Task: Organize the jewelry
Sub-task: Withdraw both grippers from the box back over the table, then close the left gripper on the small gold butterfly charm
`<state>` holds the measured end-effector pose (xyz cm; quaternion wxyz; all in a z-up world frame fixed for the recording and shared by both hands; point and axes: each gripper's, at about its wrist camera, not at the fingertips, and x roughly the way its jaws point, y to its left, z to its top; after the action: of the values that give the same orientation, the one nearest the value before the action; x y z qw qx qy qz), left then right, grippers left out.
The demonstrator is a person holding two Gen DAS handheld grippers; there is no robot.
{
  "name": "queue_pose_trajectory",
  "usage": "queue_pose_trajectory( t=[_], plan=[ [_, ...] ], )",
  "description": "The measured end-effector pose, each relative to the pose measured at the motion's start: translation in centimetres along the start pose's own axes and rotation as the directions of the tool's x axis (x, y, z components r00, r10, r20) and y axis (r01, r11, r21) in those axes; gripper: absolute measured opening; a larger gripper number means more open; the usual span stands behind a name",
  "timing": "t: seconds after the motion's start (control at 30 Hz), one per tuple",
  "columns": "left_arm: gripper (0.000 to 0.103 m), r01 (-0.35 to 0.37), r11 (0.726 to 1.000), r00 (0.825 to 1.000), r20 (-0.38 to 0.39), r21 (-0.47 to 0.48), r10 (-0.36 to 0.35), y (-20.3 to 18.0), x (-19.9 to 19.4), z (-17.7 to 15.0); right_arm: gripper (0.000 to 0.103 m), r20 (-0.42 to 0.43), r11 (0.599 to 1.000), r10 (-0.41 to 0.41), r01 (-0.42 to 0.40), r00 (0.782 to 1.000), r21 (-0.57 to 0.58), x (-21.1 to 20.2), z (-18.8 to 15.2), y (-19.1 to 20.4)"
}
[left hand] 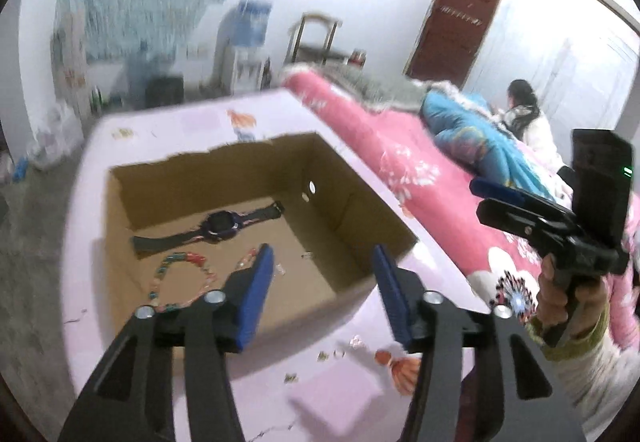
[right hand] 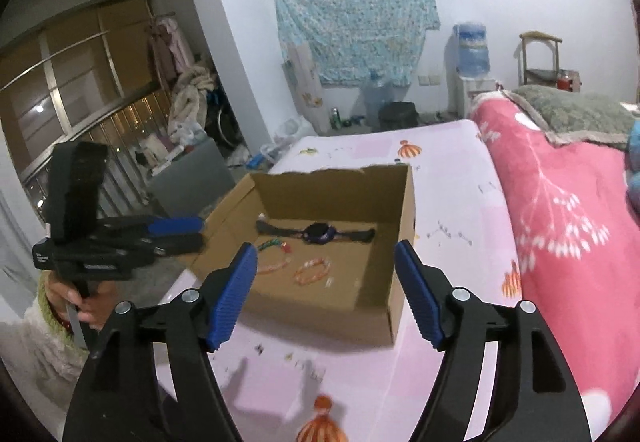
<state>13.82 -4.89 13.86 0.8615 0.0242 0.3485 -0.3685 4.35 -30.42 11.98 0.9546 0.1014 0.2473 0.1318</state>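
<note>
Nearest, the left gripper [left hand: 322,274] with black arms and blue ribbed pads stands with jaws apart and nothing between them; the right gripper [right hand: 326,274], of like build, also gapes empty. Beyond both, an open brown cardboard box [right hand: 402,242] rests on a pale pink printed bedsheet [right hand: 452,210]. Inside lie a dark-strapped wristwatch [right hand: 316,232], a multicoloured beaded bracelet [left hand: 182,274] and an orange beaded bracelet [right hand: 312,270]. Small loose trinkets [left hand: 336,354] lie on the sheet near the box. A pink floral quilt [right hand: 560,210] borders the far side.
</note>
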Motion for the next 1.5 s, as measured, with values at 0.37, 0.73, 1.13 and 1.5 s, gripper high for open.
queue_pose_trajectory(
  t=[0.37, 0.73, 1.13, 1.5],
  plan=[
    [0.065, -0.136, 0.991, 0.991, -0.003, -0.016, 0.136, 0.2, -1.0, -11.3, 0.068, -0.127, 0.993, -0.003, 0.018, 0.992, 0.115, 1.7, -8.9, 0.8],
    [0.057, -0.12, 0.993, 0.989, -0.083, 0.018, 0.121, 0.9, 6.8, -14.0, 0.048, -0.235, 0.997, -0.024, 0.039, 0.972, 0.062, 6.7, -12.5, 3.2],
    [0.033, -0.08, 0.983, 0.979, -0.175, 0.166, 0.109, 1.5, 10.3, -14.2, 0.043, -0.257, 0.999, -0.028, 0.035, 0.966, 0.025, 7.7, -11.9, 3.4],
    [0.02, -0.067, 0.951, 0.973, -0.193, 0.3, 0.13, 0.5, 10.7, -14.1, 0.039, -0.26, 0.999, -0.019, 0.03, 0.965, 0.04, 7.6, -12.4, 2.8]
  ],
)
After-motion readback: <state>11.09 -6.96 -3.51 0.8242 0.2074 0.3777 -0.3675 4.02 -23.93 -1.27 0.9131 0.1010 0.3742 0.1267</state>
